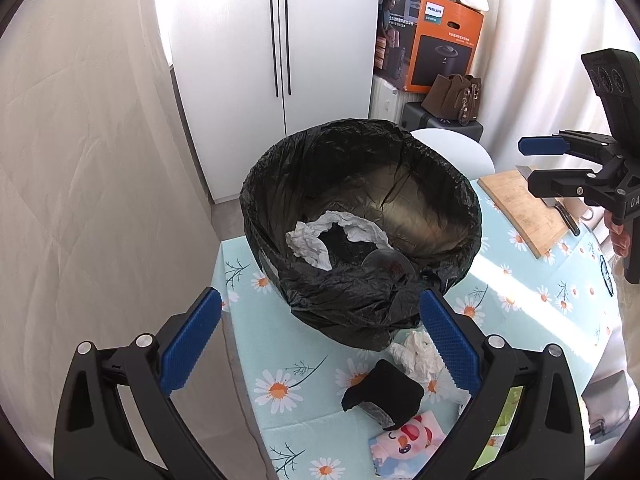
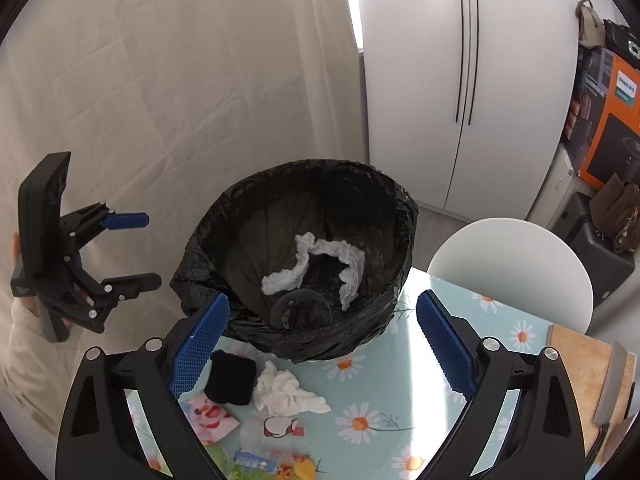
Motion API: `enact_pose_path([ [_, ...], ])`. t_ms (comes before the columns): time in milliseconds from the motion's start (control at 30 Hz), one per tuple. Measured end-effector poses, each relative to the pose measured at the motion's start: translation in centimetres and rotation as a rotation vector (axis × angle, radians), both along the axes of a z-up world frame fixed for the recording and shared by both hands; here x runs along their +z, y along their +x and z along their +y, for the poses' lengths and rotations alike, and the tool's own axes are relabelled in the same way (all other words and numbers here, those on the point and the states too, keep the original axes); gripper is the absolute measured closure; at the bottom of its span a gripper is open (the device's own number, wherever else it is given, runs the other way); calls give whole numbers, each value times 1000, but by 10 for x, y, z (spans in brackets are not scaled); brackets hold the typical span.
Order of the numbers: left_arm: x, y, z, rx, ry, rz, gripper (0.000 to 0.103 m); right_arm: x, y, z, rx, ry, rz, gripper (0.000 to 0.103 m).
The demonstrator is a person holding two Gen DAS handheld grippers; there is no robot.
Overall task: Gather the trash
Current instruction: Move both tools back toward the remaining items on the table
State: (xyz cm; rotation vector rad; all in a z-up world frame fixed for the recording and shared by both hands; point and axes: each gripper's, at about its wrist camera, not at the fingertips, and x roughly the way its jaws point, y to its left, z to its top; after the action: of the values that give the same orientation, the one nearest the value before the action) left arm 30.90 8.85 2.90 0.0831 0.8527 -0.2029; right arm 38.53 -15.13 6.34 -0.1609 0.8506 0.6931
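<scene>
**Daisy tablecloth, lined bin, both grippers hanging open**

We've got a light blue daisy-print tablecloth [image 2: 472,320] under everything here. Nearest to us on it are cartoon snack wrappers [image 2: 212,416], then a black square piece [image 2: 232,378] with a crumpled white tissue [image 2: 286,394] right beside it. Our left gripper [image 1: 320,344] sits spread wide with nothing between its blue pads, and the right gripper [image 2: 322,342] is just as released and empty. Just past the tissue stands the bin with a black liner [image 2: 240,216], and inside it we see more white tissue [image 2: 316,258] plus a dark round lid [image 2: 298,308]. Over on the right lies a wooden cutting board [image 1: 520,208] with a knife [image 2: 610,384] on it. Far back are a white chair [image 2: 516,264], white cabinet doors [image 1: 280,40] and an orange Philips box [image 1: 436,44].
</scene>
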Motion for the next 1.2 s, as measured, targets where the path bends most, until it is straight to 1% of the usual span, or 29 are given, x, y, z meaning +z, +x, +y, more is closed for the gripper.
enact_pose_path([
  [200, -3, -23, -3, 2, 2, 9, 6, -9, -20, -4, 0, -11, 19, 13],
  [333, -3, -40, -8, 29, 6, 16, 6, -14, -33, -9, 20, -17, 30, 13],
  [500, -9, -58, -14, 51, -6, 57, 6, -21, -50, -18, 29, -17, 46, 13],
  [567, -10, -66, -14, 66, -19, 59, 6, -25, -56, -23, 31, -6, 61, 12],
  [633, -12, -71, -14, 84, -34, 80, 6, -30, -61, -26, 33, -8, 74, 12],
  [733, -17, -78, -16, 96, -32, 102, 6, -40, -66, -29, 33, -21, 87, 12],
  [867, -26, -81, -18, 105, -28, 133, 6, -54, -70, -32, 34, -36, 115, 12],
  [1067, -50, -75, -20, 112, -30, 193, 6, -79, -67, -34, 23, -66, 163, 12],
  [1200, -67, -67, -25, 108, 12, 234, 6, -97, -63, -30, 26, -82, 201, 12],
])
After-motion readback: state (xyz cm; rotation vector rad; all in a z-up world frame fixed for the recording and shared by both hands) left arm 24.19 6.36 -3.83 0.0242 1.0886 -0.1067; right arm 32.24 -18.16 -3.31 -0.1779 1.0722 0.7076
